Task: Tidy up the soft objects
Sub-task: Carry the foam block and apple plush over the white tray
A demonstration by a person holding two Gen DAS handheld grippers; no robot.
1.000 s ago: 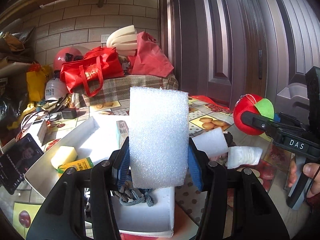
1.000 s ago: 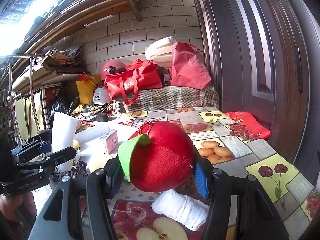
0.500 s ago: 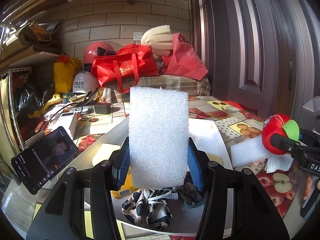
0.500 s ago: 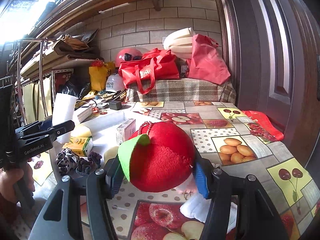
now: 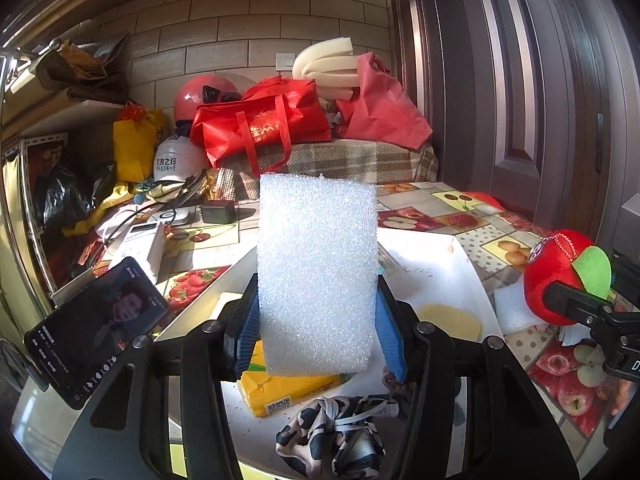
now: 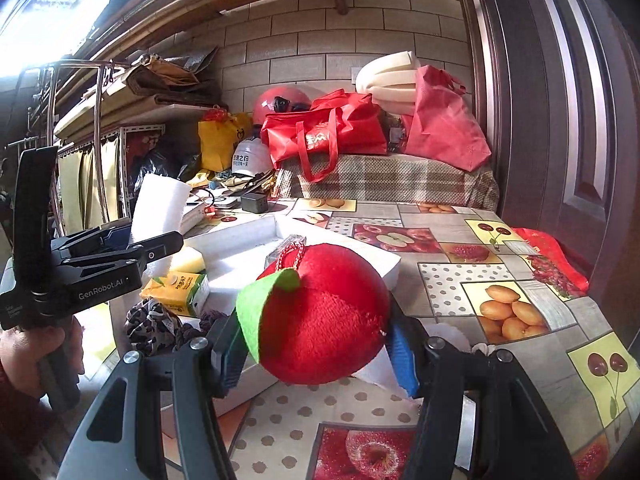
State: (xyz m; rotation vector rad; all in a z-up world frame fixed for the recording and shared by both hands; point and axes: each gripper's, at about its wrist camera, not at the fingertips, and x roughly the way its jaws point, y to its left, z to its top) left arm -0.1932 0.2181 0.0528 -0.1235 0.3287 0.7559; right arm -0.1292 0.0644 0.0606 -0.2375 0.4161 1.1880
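The left gripper [image 5: 316, 336] is clamped on an upright white foam block [image 5: 317, 276], held above the near end of the white tray [image 5: 448, 264]; the right gripper [image 6: 316, 350] is closed around a red plush apple [image 6: 320, 316], hovering by the tray's right edge. Below the foam, at 6 o'clock, a yellow carton [image 5: 288, 390] and a patterned cloth bundle [image 5: 340, 428] are seen, with a yellow sponge [image 5: 450, 316] at 3 o'clock. The foam is best lowered onto bare tray floor towards 1 o'clock and released only once it is seated, since so light a block is probably easily tipped. The apple is best kept clear meanwhile.
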